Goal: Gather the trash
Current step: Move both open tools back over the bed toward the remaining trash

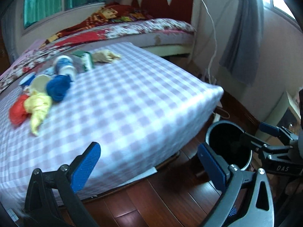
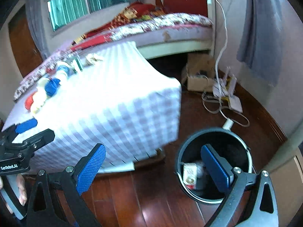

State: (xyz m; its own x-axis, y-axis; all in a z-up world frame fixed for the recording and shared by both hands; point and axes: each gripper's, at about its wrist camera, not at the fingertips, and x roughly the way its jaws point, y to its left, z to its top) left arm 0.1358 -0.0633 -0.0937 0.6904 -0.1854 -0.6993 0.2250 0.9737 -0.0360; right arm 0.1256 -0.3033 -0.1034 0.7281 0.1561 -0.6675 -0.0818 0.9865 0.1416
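Trash lies at the far left of a checkered table (image 1: 132, 102): a red wad (image 1: 17, 111), a yellow wad (image 1: 38, 106), a blue wad (image 1: 57, 87), a round lid (image 1: 39, 83), a blue-white bottle (image 1: 65, 66), a green-white carton (image 1: 86, 58) and crumpled paper (image 1: 106, 56). A black bin (image 2: 214, 162) stands on the floor right of the table and holds a small carton (image 2: 190, 176). My left gripper (image 1: 149, 166) is open and empty over the table's near edge. My right gripper (image 2: 153, 168) is open and empty, its right finger over the bin.
A bed (image 1: 132, 28) with patterned bedding stands behind the table. A cardboard box (image 2: 200, 75), white cables (image 2: 223, 106) and papers lie on the wood floor by the wall. A grey curtain (image 1: 244, 37) hangs at right.
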